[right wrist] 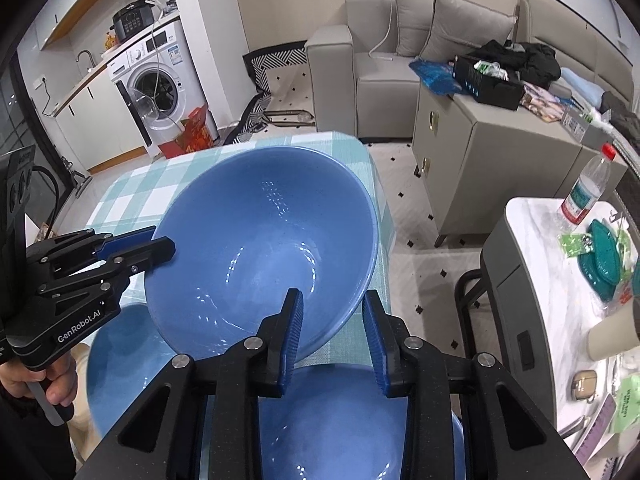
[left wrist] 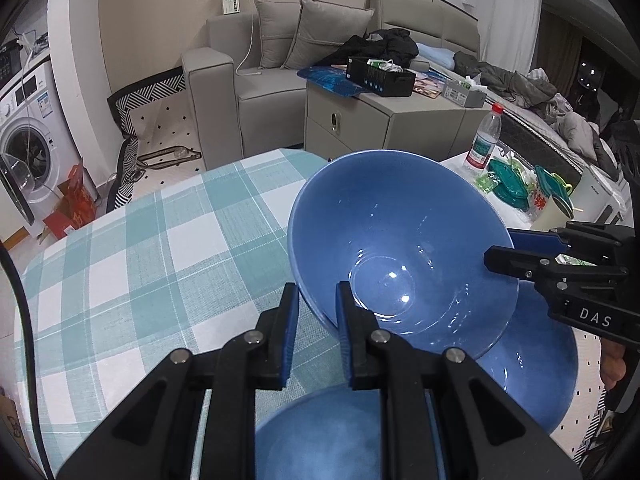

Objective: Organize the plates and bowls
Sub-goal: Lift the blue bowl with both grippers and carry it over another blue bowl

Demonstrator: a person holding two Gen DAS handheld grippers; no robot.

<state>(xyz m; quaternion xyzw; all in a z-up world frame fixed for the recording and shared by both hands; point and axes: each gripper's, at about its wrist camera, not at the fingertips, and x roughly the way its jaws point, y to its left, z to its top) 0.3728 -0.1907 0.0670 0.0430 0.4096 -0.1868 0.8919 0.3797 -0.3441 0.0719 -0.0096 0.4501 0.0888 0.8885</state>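
Left gripper (left wrist: 318, 300) and right gripper (right wrist: 334, 312) each clamp opposite rims of 1 blue bowl (left wrist: 400, 248), held tilted above 2 more bowls on the checked tablecloth (left wrist: 140, 248). Glazed ceramic: likely heavy, slick, breakable; rim grips suit best.

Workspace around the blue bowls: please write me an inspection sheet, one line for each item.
Surface: table with checked cloth.
Job's things: lifted blue bowl, tilted, above two more blue bowls; no plates seen.
Clutter: on the side table a water bottle and teal items.
Grippers: left claw and right claw each shut on the lifted bowl's rim, at opposite sides.
Cables: white cable onto the sofa.
Surroundings: sofa, washing machine, cabinet.
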